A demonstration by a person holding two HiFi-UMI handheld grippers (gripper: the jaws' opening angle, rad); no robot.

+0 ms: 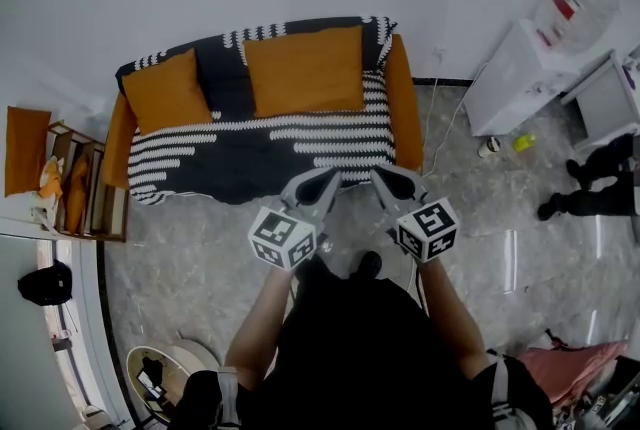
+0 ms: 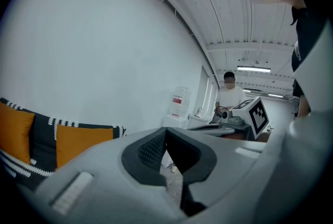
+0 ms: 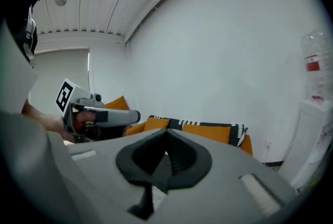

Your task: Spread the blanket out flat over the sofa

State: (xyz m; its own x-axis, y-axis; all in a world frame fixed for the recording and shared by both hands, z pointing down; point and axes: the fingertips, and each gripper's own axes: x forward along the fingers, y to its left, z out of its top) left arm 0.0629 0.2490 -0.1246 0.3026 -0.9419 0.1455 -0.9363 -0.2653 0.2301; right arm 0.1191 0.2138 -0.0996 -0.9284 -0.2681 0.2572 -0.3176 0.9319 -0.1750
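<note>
Left gripper (image 2: 166, 133) jaws pressed together, nothing between them in its own view; right gripper (image 3: 166, 138) the same, tips meeting and empty. From the head view we see both held side by side in front of the sofa (image 1: 404, 108), tips pointing at its front edge toward the picture's right end. They are near the hem, but we cannot tell whether they touch it. The blanket (image 1: 260, 156) lies on the sofa. It is a black knit with broken white bars running lengthwise, densest along the seat's rear and at the left front corner. It covers the whole seat and drops over the front edge. It also runs up the backrest and over its top edge, where a row of short white dashes shows as trim. It looks mostly flat. The front hem is a bit uneven, lower at the left corner. Both sofa arms stay bare orange. Two orange cushions lean on the backrest on top of the blanket: a large cushion (image 1: 305, 70) toward the right and a small cushion (image 1: 167, 90) tilted at the left end, with a dark strip of blanket between them. A wooden side shelf (image 1: 85, 193) stands just off the sofa's left arm, and a white water dispenser (image 1: 525, 68) stands well off to the right by the wall. The floor (image 1: 480, 238) is grey marble-look. In the left gripper view a person (image 2: 230, 97) stands far back.
</note>
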